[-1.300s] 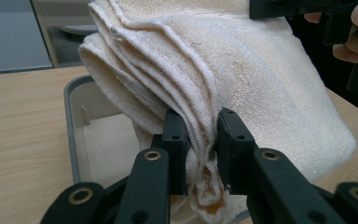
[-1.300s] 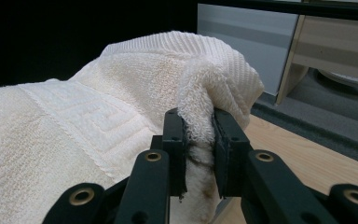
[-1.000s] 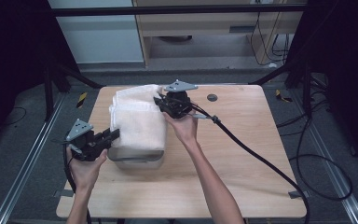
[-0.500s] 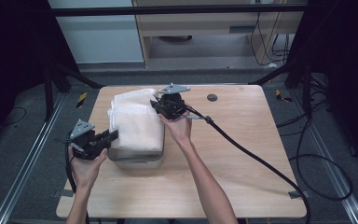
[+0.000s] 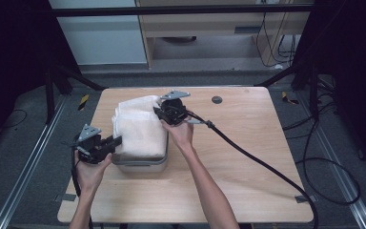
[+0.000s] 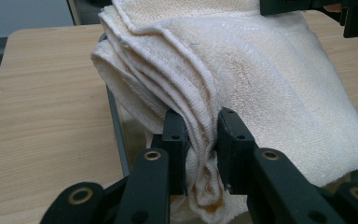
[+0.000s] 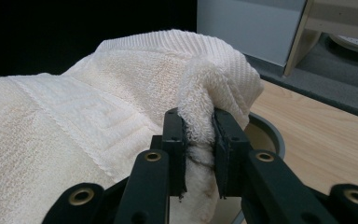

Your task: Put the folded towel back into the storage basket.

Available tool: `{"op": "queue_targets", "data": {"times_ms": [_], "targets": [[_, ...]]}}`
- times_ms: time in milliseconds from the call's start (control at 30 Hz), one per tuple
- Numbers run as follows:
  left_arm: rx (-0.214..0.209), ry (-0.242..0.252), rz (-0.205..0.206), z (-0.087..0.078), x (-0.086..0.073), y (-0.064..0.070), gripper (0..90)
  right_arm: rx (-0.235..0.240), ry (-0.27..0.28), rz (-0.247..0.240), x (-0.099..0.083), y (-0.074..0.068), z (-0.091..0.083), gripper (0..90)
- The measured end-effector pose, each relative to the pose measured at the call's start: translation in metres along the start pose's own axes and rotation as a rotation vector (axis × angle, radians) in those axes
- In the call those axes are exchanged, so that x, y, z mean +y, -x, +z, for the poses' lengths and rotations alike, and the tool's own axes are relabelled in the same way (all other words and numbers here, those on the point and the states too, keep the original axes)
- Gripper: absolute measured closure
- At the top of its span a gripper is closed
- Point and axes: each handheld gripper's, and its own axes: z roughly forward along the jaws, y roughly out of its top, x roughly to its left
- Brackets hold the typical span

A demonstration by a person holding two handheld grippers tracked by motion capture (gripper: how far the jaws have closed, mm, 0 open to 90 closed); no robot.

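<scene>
Your left gripper (image 5: 116, 141) is clenched on a bunched fold of the cream towel (image 5: 139, 125) at the near-left edge of the grey container (image 5: 140, 165); in the left gripper view the cloth is pinched between the two black jaws. The towel lies folded in thick layers over the container, covering most of its opening and overhanging its rim, at the left-centre of the wooden table (image 5: 248, 157). Farther back, your right gripper (image 5: 159, 112) is clamped on the towel's far-right corner, with the container's rim visible just below in the right gripper view. The step in hand appears to be seating or lifting the towel with both grips; which of the two cannot be told. Next, move both grippers together and evenly so the folds do not slip or drag the container
</scene>
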Motion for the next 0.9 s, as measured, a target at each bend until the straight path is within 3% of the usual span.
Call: {"op": "queue_targets", "data": {"times_ms": [900], "targets": [[0.014, -0.114, 0.001, 0.026, -0.02, -0.005, 73.7, -0.045, -0.095, -0.037, -0.027, -0.002, 0.02, 74.9]]}}
